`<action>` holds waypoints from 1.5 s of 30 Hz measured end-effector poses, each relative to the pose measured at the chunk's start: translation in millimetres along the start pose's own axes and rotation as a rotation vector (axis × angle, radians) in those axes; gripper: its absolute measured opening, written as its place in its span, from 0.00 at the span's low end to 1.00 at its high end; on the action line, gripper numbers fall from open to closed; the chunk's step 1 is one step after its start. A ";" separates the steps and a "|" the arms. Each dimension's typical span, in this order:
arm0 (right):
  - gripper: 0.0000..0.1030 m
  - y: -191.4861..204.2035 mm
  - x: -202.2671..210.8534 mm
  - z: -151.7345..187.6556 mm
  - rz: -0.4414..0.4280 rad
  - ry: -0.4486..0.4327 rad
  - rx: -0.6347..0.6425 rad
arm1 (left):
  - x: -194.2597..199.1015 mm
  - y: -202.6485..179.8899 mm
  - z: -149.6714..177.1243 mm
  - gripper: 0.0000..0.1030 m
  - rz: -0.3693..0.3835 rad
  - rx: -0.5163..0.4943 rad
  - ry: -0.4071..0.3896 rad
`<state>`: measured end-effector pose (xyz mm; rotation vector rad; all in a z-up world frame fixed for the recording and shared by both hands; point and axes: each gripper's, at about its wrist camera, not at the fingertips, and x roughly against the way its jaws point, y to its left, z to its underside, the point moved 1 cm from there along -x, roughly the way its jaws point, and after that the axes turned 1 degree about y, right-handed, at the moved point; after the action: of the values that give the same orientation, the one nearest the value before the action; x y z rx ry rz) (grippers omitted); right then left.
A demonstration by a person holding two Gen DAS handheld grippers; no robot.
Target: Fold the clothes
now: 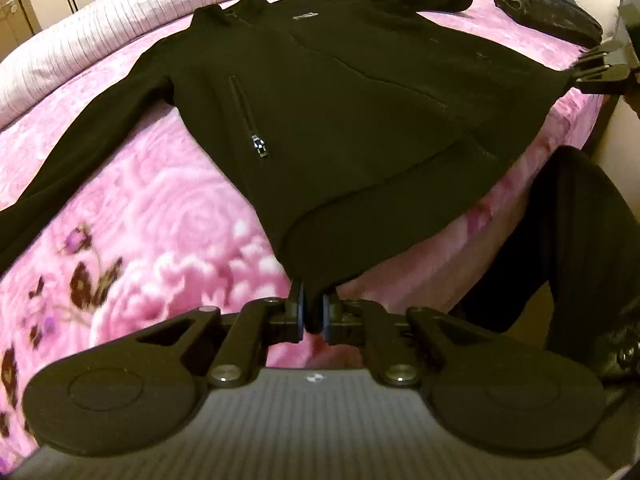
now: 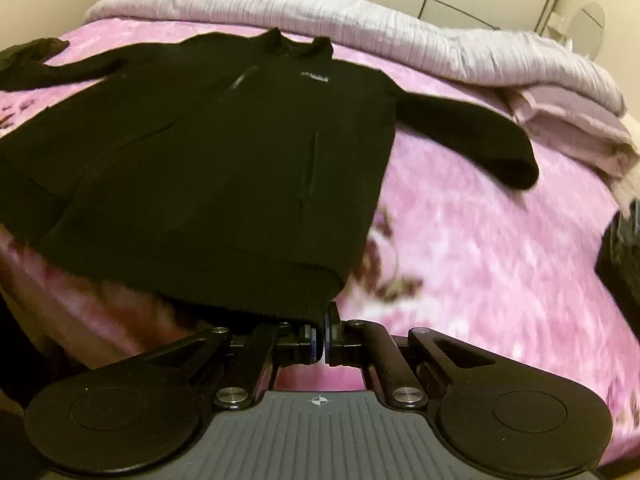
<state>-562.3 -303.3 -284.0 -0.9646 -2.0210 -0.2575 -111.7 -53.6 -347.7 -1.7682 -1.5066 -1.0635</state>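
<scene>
A black zip jacket point(image 1: 340, 120) lies front up and spread out on the pink flowered bedspread point(image 1: 140, 208), collar far from me and both sleeves stretched out. At the bottom of the left wrist view, my left gripper point(image 1: 314, 312) is shut on one corner of the jacket's hem. In that same view my right gripper point(image 1: 588, 68) pinches the other hem corner at the far right. In the right wrist view the jacket point(image 2: 208, 160) fills the left half. There my right gripper point(image 2: 322, 334) stands with jaws together at the ribbed hem's corner.
A folded lilac duvet point(image 2: 440, 48) runs along the far side of the bed. Dark leather-like clothing point(image 1: 548, 8) lies at the bed's far corner. A person's dark trouser leg point(image 1: 580, 248) stands beside the bed edge. A dark object point(image 2: 620, 264) sits at the right.
</scene>
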 end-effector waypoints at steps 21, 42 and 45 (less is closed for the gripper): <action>0.43 -9.3 11.5 16.8 0.053 0.037 -0.028 | 11.9 53.6 -16.7 0.11 -0.030 0.065 -0.040; 0.47 -156.1 -27.6 -45.6 0.017 -0.230 -0.428 | -54.3 30.2 -140.4 0.17 0.031 -0.155 -0.115; 0.47 -212.3 -78.2 -67.4 0.042 -0.225 -0.540 | -80.7 16.0 -178.9 0.19 0.017 -0.229 -0.128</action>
<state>-646.4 -523.2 -268.6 -1.4167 -2.1772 -0.7258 -135.7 -247.5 -323.4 -2.0363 -1.4905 -1.1726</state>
